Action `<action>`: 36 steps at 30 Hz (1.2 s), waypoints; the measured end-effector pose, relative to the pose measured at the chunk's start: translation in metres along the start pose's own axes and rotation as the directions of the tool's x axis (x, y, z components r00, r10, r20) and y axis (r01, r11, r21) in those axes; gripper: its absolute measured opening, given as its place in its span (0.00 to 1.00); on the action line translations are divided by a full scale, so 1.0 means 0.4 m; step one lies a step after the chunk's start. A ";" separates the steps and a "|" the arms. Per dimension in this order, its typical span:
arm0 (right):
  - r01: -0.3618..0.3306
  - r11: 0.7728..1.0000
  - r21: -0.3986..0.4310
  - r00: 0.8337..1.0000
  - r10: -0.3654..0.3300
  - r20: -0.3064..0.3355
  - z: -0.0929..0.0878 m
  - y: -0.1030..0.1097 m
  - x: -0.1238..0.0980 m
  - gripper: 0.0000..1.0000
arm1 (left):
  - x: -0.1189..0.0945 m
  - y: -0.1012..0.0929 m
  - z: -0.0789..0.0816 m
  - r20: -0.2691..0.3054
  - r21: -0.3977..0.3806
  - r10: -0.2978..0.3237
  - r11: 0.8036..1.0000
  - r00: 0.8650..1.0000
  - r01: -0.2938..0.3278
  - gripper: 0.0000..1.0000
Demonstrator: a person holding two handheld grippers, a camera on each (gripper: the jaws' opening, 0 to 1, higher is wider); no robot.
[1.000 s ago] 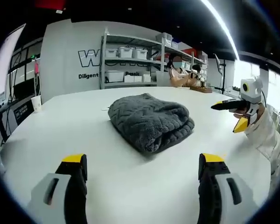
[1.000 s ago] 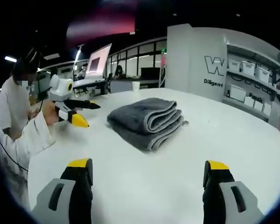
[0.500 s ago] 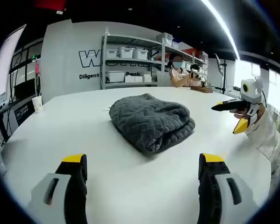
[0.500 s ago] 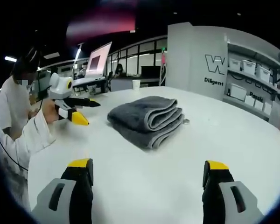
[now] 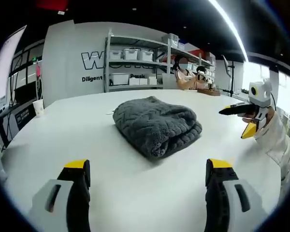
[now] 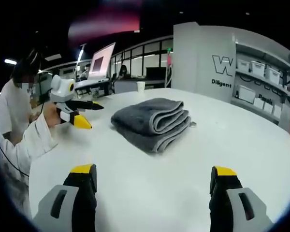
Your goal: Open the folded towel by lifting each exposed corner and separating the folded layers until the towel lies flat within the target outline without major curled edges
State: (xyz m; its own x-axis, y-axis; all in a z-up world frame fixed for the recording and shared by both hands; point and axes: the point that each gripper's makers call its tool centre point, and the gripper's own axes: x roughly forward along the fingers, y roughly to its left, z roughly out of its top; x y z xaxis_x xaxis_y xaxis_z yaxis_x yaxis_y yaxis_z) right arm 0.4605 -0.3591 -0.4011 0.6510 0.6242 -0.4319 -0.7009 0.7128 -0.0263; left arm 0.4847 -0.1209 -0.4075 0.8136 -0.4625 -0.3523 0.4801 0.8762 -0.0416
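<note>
folded towel sits mid-table, untouched. left gripper and right gripper both gape wide, empty, well short of it. risk: pinching several stacked layers together, dragging the bundle instead of opening it.

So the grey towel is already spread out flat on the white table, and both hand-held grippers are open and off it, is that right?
Not quite. The towel is not spread flat: it lies folded in a thick stack, and the right gripper view shows its layered edges. The rest holds: it sits on the white table, and the left hand-held gripper and right hand-held gripper are open and apart from it.
</note>
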 end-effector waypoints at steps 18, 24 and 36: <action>0.000 1.000 0.000 1.000 0.000 -0.017 -0.009 0.001 0.005 0.97 | 0.000 0.005 -0.001 -0.004 0.003 0.006 1.000 1.000 -0.006 0.98; -0.002 1.000 0.003 1.000 0.002 -0.016 -0.010 0.002 0.006 0.97 | 0.000 0.004 -0.002 -0.008 0.009 0.004 1.000 1.000 -0.004 0.98; 0.003 0.999 0.033 1.000 -0.004 0.030 0.012 -0.002 0.007 0.97 | 0.001 0.001 -0.006 -0.019 0.025 0.004 1.000 1.000 -0.003 0.98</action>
State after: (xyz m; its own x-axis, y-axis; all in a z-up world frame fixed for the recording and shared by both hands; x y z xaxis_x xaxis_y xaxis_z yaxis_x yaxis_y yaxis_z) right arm 0.4644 -0.3565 -0.3980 0.6624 0.6307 -0.4042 -0.6890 0.7247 0.0017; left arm 0.4845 -0.1206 -0.4099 0.8089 -0.4566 -0.3703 0.4857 0.8740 -0.0169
